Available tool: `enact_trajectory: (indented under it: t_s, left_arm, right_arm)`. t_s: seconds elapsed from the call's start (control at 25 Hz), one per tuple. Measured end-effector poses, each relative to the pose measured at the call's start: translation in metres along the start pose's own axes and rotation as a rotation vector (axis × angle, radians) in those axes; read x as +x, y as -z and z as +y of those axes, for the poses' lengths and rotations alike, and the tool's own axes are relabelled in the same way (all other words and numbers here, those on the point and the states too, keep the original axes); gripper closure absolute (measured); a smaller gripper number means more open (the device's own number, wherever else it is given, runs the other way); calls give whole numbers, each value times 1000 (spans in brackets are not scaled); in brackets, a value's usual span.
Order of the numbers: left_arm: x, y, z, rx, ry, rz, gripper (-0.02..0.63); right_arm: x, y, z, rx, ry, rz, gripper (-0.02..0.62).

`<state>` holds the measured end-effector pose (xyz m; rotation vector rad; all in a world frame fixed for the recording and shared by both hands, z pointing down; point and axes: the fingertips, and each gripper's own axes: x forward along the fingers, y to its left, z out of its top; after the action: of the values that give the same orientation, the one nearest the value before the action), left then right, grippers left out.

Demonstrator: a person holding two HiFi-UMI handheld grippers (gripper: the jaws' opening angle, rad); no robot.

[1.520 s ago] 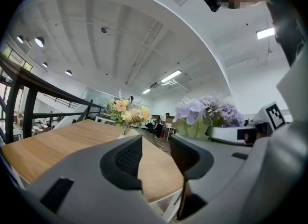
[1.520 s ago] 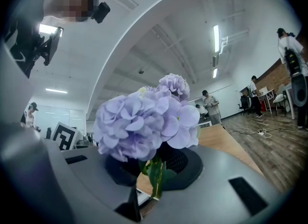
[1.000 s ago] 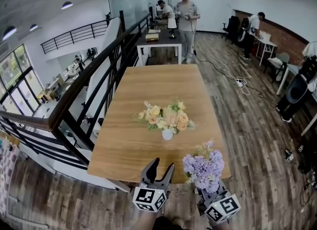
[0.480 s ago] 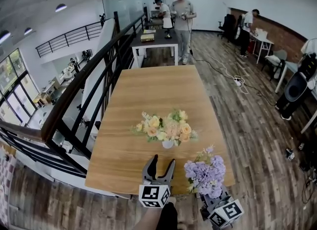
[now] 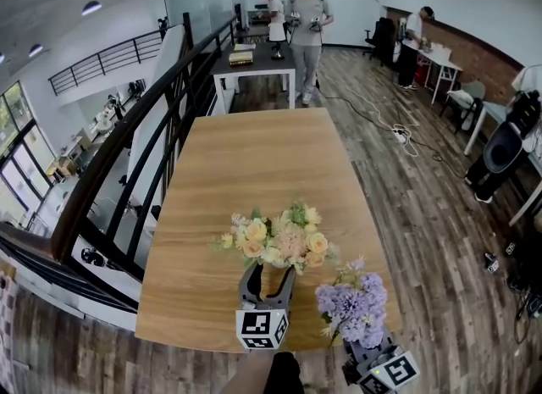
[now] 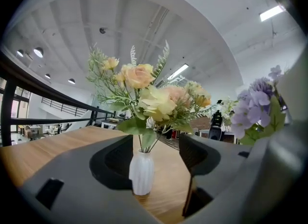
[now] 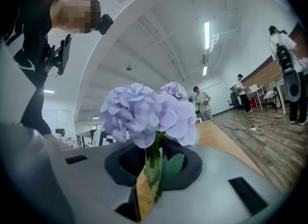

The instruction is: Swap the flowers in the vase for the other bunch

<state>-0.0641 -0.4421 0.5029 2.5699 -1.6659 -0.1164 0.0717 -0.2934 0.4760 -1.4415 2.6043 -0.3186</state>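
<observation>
**A:** Head view?
**B:** My left gripper (image 5: pixel 268 275) sits at the yellow bunch (image 5: pixel 279 240) on the tabletop (image 5: pixel 254 155). The purple bunch (image 5: pixel 351 303) is just to its right.
**A:** Left gripper view?
**B:** Jaws wide, just been opening. White vase (image 6: pixel 142 172) stands between them, unclamped.
**A:** Right gripper view?
**B:** My right gripper (image 7: pixel 153 170) is clamped on the purple bunch, at the stems.

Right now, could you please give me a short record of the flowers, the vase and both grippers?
Vase: white, ribbed, upright on the wooden table
In the vase: yellow and peach bunch
Left gripper: open, its jaws have just been opening; the vase shows between them, untouched
Right gripper: shut on the stems of the purple bunch, held upright near the table's front edge
Swap: not begun, first bunch not yet removed
</observation>
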Motion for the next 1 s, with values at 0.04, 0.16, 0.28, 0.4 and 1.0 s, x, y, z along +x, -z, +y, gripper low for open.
enact_trajectory:
  t_s: [0.04, 0.16, 0.28, 0.4, 1.0]
  left_arm:
    - [4, -1, 1, 3, 2, -4, 318]
    - [15, 1, 2, 1, 10, -2, 318]
    - [24, 1, 7, 14, 3, -3, 324]
    - [28, -4, 12, 36, -25, -24, 443]
    - [20, -47, 10, 60, -50, -130, 594]
  right_arm:
    - [0, 0, -1, 0, 4, 0, 523]
    - [1, 1, -5, 0, 14, 3, 523]
    - [4, 3, -7, 0, 20, 5, 523]
    - [5, 5, -9, -4, 25, 13, 524]
    - [3, 0, -4, -6, 10, -3, 525]
